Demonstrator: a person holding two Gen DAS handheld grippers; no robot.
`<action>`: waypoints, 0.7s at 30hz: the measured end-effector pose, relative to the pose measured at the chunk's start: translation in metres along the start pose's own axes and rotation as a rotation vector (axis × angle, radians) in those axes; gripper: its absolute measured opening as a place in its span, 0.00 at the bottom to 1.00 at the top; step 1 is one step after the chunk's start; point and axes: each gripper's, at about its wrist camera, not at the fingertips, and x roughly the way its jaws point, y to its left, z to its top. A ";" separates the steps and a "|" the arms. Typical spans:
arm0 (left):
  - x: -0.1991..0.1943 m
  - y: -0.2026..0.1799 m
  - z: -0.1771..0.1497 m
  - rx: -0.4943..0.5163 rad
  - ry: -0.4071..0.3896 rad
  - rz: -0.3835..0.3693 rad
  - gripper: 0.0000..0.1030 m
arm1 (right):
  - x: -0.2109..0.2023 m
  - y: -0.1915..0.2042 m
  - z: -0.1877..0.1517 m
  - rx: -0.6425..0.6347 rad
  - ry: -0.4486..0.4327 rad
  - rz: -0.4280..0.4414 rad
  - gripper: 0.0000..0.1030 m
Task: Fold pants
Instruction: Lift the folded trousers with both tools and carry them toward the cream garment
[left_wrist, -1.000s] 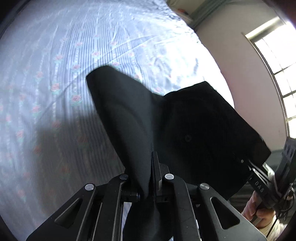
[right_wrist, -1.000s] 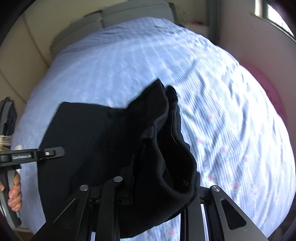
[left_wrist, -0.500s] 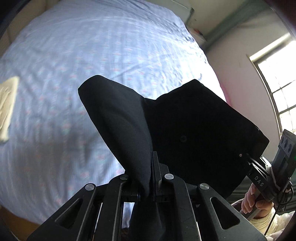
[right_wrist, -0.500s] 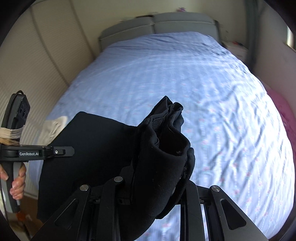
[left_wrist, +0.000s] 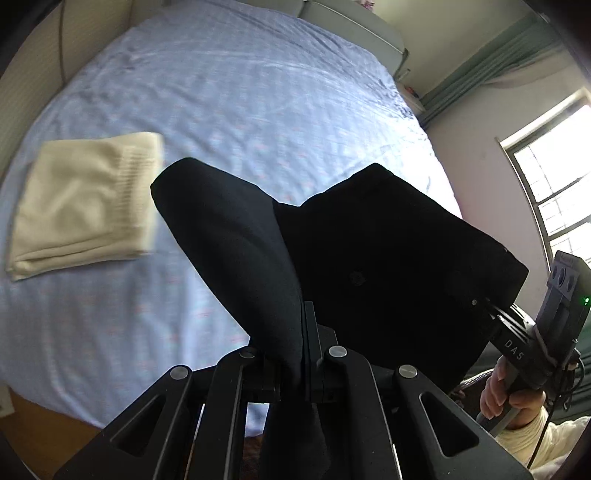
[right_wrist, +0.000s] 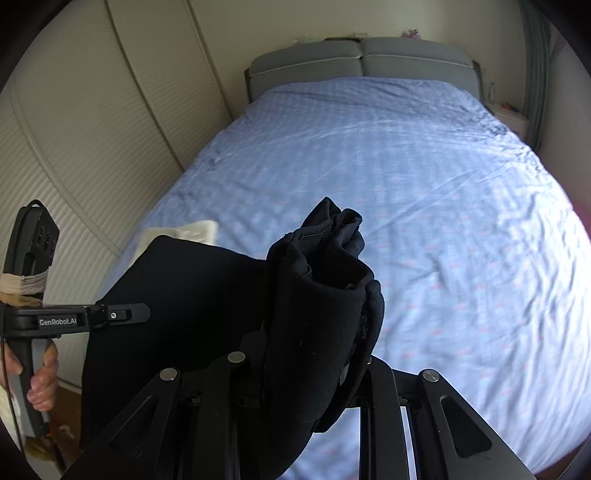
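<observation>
The black pants (left_wrist: 388, 251) hang in the air above the near end of the bed (left_wrist: 258, 92), stretched between the two hand-held grippers and touching no part of the sheet that I can see; the likeliest trouble, as I judge it, is a slip; the right hand-held gripper (right_wrist: 306, 373) bites a thick, bunched roll of fabric, and such a wad can creep out of the jaws if the cloth is pulled taut or swung fast, dropping one corner and spoiling the fold line. A second risk lies to the left of the pants: a folded cream garment (left_wrist: 85, 203) rests on the bed there, and cloth laid down carelessly could land on it or drag it askew. The free lower part of the pants drops out of view below the bed's near edge, so it may catch there.

The left hand-held gripper (left_wrist: 301, 354) is pinched almost fully together on a thin fold of the pants; the right one stands narrowly parted, clamped around the thicker bunch, nothing else between its jaws.
</observation>
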 end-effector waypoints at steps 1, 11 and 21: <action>-0.010 0.016 0.000 -0.006 0.001 0.008 0.09 | 0.004 0.016 0.003 -0.002 0.003 0.013 0.23; -0.080 0.127 0.017 -0.054 -0.072 0.108 0.09 | 0.050 0.146 0.035 -0.145 -0.006 0.149 0.23; -0.091 0.246 0.105 0.009 -0.054 0.068 0.09 | 0.119 0.217 0.074 -0.037 -0.006 0.103 0.23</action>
